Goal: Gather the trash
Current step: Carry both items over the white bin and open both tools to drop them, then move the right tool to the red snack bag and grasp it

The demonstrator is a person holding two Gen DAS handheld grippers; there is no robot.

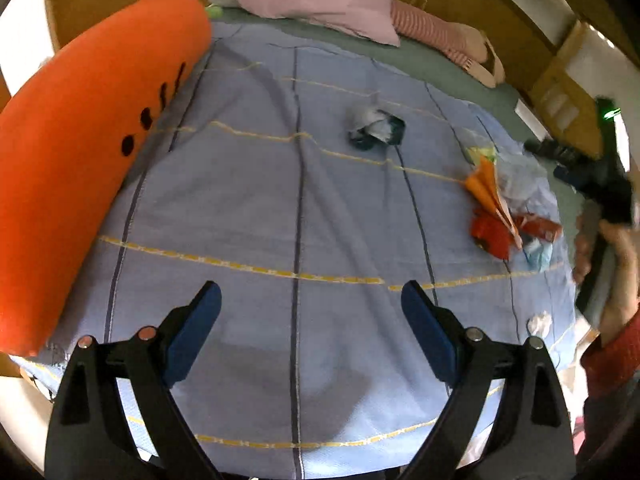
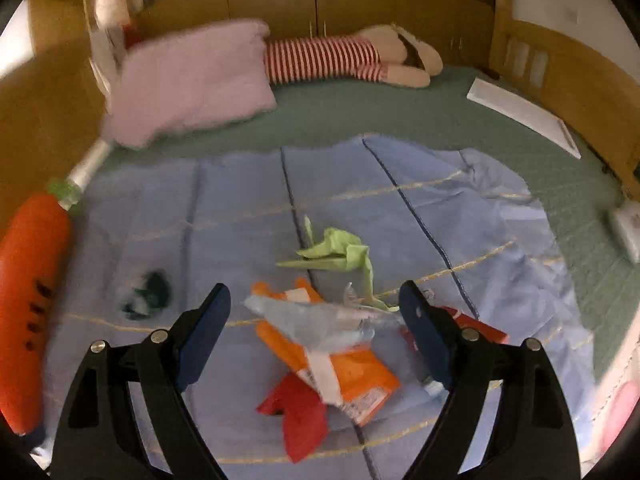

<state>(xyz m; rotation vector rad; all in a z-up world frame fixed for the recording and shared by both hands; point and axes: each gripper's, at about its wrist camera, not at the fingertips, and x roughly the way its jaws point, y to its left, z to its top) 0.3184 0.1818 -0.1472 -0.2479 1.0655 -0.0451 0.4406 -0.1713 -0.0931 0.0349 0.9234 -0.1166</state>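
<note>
Both jaws wide, nothing gripped: the left hand-held gripper (image 1: 310, 300) hangs over bare blue blanket (image 1: 248, 208), the right hand-held gripper (image 2: 314, 300) over the wrapper pile (image 2: 340, 364); a crumpled dark wrapper (image 1: 376, 130) lies apart.

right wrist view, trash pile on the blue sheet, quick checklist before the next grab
1. Right gripper open, nothing between its fingers: ok.
2. Orange wrapper framed between those fingers: ok.
3. Pile loose, clear plastic lying over the orange wrapper: not ok for a single clean pick.
4. Left gripper open and empty: ok.
5. Dark crumpled scrap lying apart from the pile: ok.
6. Trash bin in view: cannot tell.
</note>
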